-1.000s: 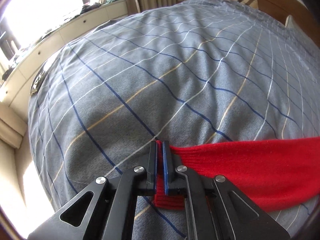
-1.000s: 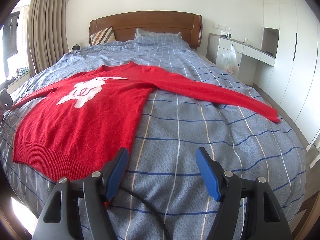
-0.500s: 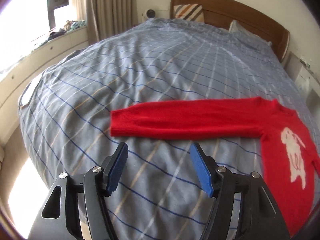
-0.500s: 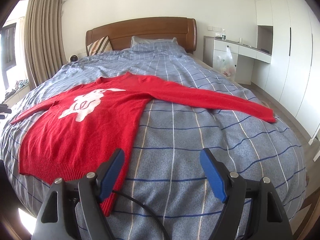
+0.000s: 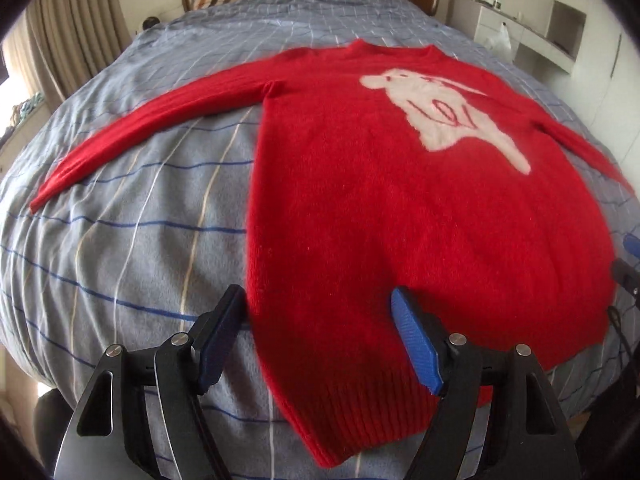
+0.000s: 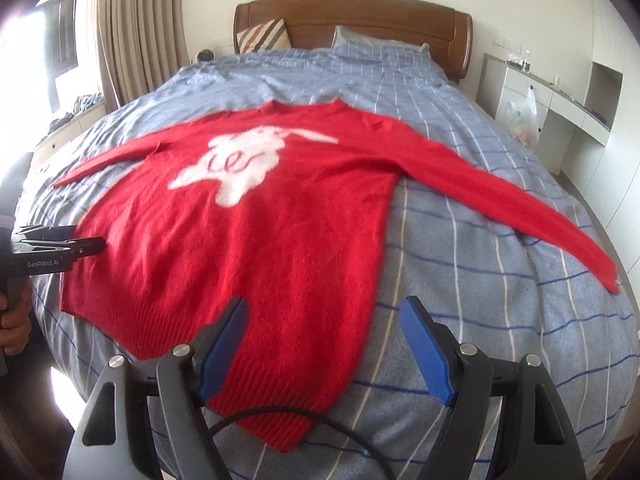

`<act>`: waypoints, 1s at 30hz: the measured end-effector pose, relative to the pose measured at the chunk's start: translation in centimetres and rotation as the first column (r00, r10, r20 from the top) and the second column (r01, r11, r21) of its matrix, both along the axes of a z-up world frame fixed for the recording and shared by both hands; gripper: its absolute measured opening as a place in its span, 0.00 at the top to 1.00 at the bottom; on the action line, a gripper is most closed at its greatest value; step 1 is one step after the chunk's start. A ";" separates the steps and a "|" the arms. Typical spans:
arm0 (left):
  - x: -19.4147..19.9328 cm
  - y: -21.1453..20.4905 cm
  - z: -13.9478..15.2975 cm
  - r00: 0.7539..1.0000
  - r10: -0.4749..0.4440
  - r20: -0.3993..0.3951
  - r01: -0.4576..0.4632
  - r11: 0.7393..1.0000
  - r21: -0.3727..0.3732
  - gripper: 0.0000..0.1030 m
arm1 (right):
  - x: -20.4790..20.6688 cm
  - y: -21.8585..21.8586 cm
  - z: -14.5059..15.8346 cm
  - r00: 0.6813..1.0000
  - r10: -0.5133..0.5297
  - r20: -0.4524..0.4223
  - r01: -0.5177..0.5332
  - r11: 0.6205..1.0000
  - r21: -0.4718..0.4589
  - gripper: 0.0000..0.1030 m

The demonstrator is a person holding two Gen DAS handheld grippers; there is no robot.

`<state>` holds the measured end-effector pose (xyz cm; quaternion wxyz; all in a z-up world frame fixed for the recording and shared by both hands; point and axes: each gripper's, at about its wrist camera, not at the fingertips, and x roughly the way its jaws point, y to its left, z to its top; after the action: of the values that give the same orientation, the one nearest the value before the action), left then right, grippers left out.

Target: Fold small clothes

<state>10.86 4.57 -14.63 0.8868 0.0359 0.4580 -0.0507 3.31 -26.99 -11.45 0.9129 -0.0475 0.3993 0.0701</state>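
Jaws opening left, wide right, both empty; only right view shows sweater [image 6: 256,240] cuff.

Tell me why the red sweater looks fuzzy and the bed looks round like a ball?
Left wrist view: the red sweater is smeared by motion blur; the fisheye lens bulges the bed. Right wrist view: the same bulge, softer blur, and white glare from the window at the left edge.

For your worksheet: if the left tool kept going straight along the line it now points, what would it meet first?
Most likely the red sweater, near its ribbed bottom hem, lying flat on the bed cover. The left tool is opening, nothing between its pads. Depth is hard to judge through the fisheye.
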 end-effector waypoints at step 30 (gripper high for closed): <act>2.9 7.9 -0.8 0.966 0.258 0.029 -0.251 0.957 -0.145 0.05 | -3.7 -9.2 0.7 0.919 -0.354 0.175 0.339 0.934 0.108 0.19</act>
<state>13.75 12.42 -15.40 0.8968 -0.0844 0.4331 0.0327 -0.36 -36.18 -10.80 0.9462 0.0518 0.3086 -0.0826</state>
